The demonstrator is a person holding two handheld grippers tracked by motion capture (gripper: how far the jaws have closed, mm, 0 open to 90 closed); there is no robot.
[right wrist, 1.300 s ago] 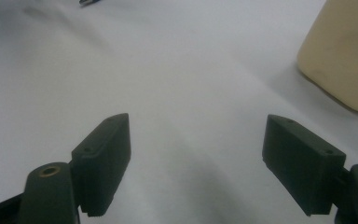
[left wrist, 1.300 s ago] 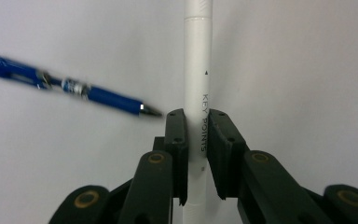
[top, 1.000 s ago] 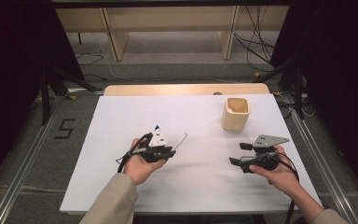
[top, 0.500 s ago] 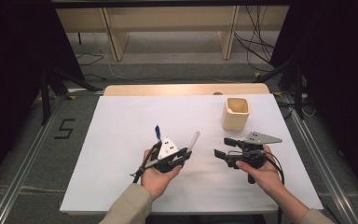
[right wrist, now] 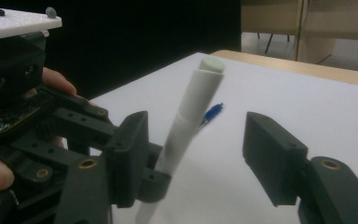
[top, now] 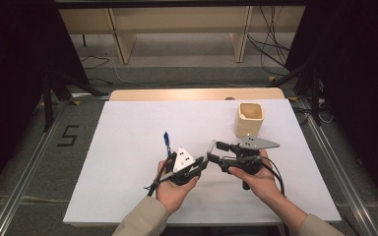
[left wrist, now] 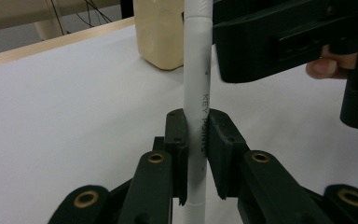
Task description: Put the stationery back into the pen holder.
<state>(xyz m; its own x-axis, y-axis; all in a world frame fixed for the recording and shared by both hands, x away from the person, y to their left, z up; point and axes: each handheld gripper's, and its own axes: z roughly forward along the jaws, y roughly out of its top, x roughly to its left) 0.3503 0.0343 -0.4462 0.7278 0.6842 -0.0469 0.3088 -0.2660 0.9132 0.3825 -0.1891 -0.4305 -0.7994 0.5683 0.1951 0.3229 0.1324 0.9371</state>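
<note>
1. Both hands have converged mid-table since a second ago; the left gripper (top: 200,166) and right gripper (top: 215,152) now nearly meet.
2. Left gripper is clamped on the white marker (left wrist: 197,93).
3. Right gripper's jaws have just been closing, straddling the marker cap (right wrist: 204,84), not yet pinching it.
4. Likely cap pull next. Beige cup (top: 249,119) stands behind; blue pen (top: 167,142) lies to the left.

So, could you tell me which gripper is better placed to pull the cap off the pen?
The right gripper: its open jaws, just closing, flank the pen at its cap end, while the left gripper already clamps the barrel.
</note>
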